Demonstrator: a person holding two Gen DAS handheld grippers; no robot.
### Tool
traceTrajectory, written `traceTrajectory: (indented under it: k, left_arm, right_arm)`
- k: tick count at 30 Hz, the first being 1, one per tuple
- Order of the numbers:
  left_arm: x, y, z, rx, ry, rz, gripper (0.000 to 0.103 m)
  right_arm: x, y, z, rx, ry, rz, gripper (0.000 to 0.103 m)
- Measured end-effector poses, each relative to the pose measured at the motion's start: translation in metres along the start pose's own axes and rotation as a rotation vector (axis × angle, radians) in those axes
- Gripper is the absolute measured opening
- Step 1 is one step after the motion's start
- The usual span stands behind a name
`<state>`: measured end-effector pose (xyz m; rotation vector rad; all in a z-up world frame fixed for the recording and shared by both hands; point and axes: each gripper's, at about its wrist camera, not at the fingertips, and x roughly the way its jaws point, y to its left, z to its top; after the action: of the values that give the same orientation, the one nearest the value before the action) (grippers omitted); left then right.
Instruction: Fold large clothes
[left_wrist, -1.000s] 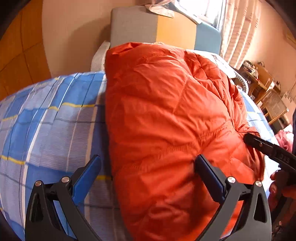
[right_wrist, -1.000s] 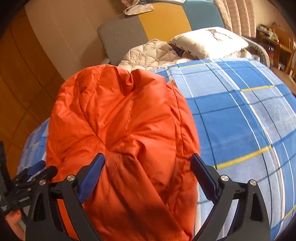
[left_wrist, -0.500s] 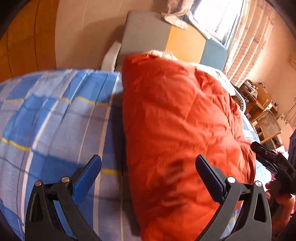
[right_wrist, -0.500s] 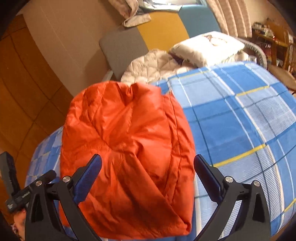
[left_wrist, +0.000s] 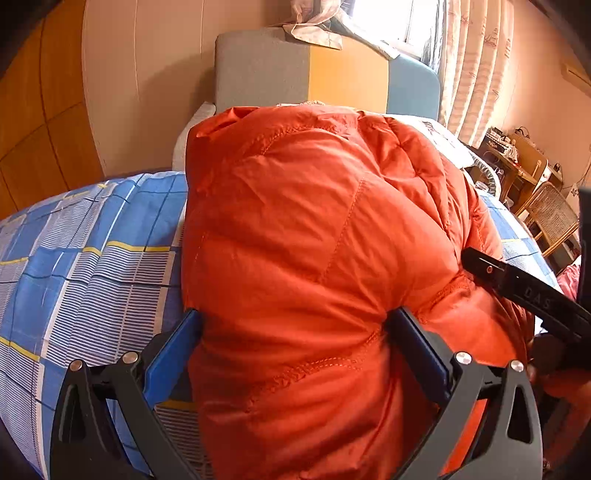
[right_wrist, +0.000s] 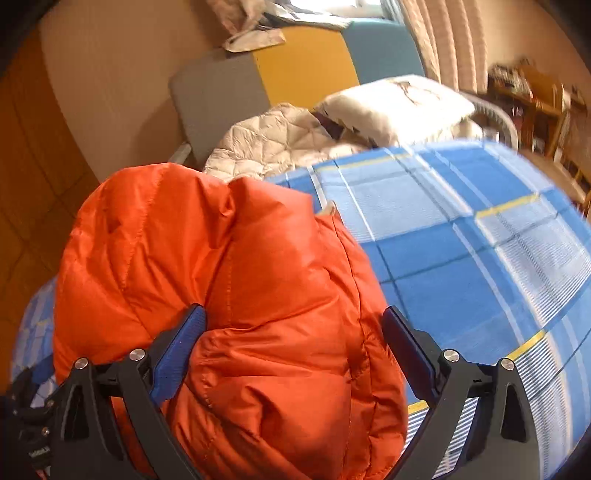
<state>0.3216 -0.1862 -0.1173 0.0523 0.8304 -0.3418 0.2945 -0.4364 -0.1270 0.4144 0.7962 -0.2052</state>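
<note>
A puffy orange down jacket (left_wrist: 325, 258) lies folded in a bundle on a bed with a blue plaid cover (left_wrist: 85, 266). My left gripper (left_wrist: 295, 332) is open, its jaws spread wide around the jacket's near left part, blue pads against the fabric. My right gripper (right_wrist: 293, 332) is open too, its jaws around the jacket's (right_wrist: 229, 295) near right part. The right gripper's black finger also shows in the left wrist view (left_wrist: 517, 284), pressed against the jacket's right side.
A grey, orange and blue headboard (left_wrist: 321, 77) stands at the far end. A white quilted garment (right_wrist: 273, 144) and a pillow (right_wrist: 399, 107) lie near it. Wooden furniture and a wicker chair (left_wrist: 550, 218) stand beyond the bed's right edge. The plaid cover (right_wrist: 461, 258) spreads right of the jacket.
Both grippers had pulled back from the jacket half a second ago and have now pushed in close again, jaws spread around its near end. The jacket bulges higher between them.
</note>
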Motion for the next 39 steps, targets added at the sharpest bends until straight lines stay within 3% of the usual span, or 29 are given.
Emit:
traceTrajectory:
  k: [4, 10, 14, 21, 24, 29, 34, 39]
  left_arm:
    - [0.005, -0.009, -0.004, 0.043, -0.016, 0.034, 0.101]
    - [0.003, -0.006, -0.002, 0.044, 0.004, 0.019, 0.101]
    - [-0.005, -0.002, -0.001, 0.027, 0.012, 0.017, 0.101]
    - [-0.032, 0.011, -0.008, -0.012, -0.05, 0.042, 0.101]
    - [-0.036, 0.025, -0.011, -0.057, -0.044, -0.017, 0.101]
    - [-0.019, 0.046, -0.017, -0.141, 0.033, -0.15, 0.101]
    - [0.003, 0.049, -0.019, -0.155, 0.117, -0.257, 0.101]
    - [0.015, 0.049, -0.018, -0.13, 0.136, -0.299, 0.101]
  right_arm:
    - [0.012, -0.004, -0.007, 0.001, -0.003, -0.011, 0.097]
    - [0.017, -0.007, -0.005, 0.026, 0.048, 0.024, 0.097]
    - [0.005, -0.004, -0.003, 0.003, 0.058, 0.025, 0.097]
    - [-0.025, 0.003, -0.006, -0.036, 0.059, 0.053, 0.097]
    - [-0.03, 0.002, -0.007, -0.065, 0.102, 0.122, 0.097]
    - [-0.016, -0.012, -0.006, -0.039, 0.216, 0.228, 0.1]
    - [0.005, -0.012, -0.003, -0.078, 0.321, 0.286, 0.1]
    - [0.027, -0.016, -0.003, -0.036, 0.392, 0.366, 0.1]
